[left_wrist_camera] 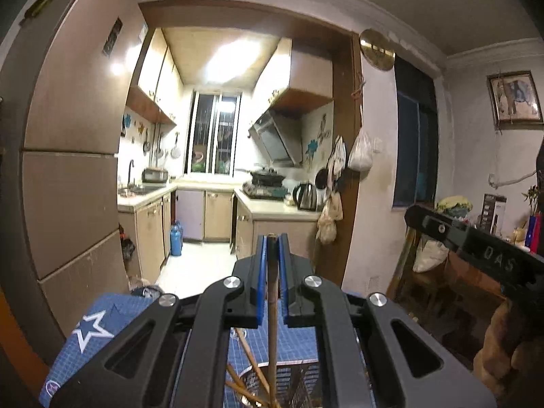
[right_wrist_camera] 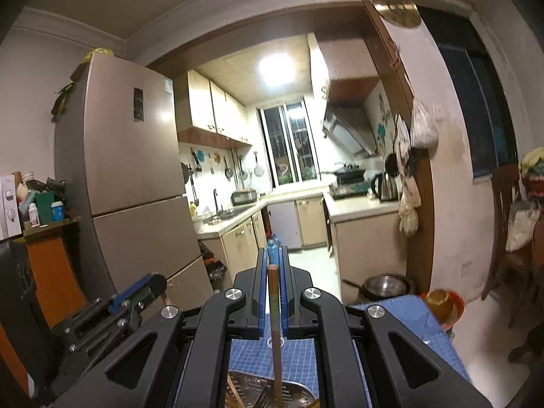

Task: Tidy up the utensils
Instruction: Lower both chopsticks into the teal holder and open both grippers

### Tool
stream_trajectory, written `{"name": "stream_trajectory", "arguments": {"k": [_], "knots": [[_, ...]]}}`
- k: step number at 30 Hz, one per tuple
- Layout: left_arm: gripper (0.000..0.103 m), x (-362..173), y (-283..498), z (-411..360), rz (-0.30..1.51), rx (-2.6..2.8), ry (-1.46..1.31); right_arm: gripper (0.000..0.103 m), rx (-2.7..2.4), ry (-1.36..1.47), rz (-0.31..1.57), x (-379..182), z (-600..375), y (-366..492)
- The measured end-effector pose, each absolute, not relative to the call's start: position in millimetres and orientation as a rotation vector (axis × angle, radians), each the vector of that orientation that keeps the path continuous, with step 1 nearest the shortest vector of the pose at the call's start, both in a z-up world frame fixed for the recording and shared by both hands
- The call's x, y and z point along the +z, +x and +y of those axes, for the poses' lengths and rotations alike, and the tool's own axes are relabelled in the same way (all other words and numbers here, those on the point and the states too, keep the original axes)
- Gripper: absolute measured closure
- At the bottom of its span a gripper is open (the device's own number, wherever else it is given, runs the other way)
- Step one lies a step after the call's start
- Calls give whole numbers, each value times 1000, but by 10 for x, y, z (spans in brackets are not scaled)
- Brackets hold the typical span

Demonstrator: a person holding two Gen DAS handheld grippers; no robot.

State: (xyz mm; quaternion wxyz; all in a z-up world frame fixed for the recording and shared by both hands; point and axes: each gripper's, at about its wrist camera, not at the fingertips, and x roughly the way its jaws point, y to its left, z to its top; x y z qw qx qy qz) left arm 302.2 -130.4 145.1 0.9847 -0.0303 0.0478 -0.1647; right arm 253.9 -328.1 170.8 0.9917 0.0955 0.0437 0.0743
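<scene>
My left gripper [left_wrist_camera: 272, 241] is shut on a wooden chopstick [left_wrist_camera: 272, 306] that hangs down between its blue pads. The stick's lower end reaches a perforated metal holder [left_wrist_camera: 289, 384] on the blue checked tablecloth [left_wrist_camera: 299, 340], where other chopsticks [left_wrist_camera: 248, 353] lean. My right gripper [right_wrist_camera: 273, 255] is shut on a second wooden chopstick [right_wrist_camera: 275, 326], also hanging down, over a perforated metal tray [right_wrist_camera: 248, 387] on the tablecloth [right_wrist_camera: 299, 353]. Each gripper shows in the other's view: the right one [left_wrist_camera: 476, 241] at the right, the left one [right_wrist_camera: 136, 295] at the lower left.
A tall fridge [left_wrist_camera: 74, 156] stands on the left beside the kitchen doorway. A wooden chair [left_wrist_camera: 442, 272] and cluttered table are on the right. A metal pot [right_wrist_camera: 384, 285] sits on the floor and a bowl [right_wrist_camera: 438, 302] at the table's corner.
</scene>
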Motion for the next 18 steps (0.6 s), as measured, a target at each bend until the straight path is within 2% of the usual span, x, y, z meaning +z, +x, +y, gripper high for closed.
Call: {"name": "stream_trajectory", "arguments": {"k": [8, 10, 11, 18], "knots": [[98, 1177, 3097, -1301, 171, -327, -51, 94, 158, 194, 149, 1452, -3268, 2645], [98, 1166, 3110, -1281, 182, -328, -60, 87, 155, 199, 156, 1416, -3280, 2631], [98, 1165, 3100, -1260, 181, -324, -65, 82, 151, 200, 154, 1404, -3289, 2611], [97, 1410, 2756, -895, 103, -324, -151, 82, 150, 196, 132, 1412, -3434, 2244]]}}
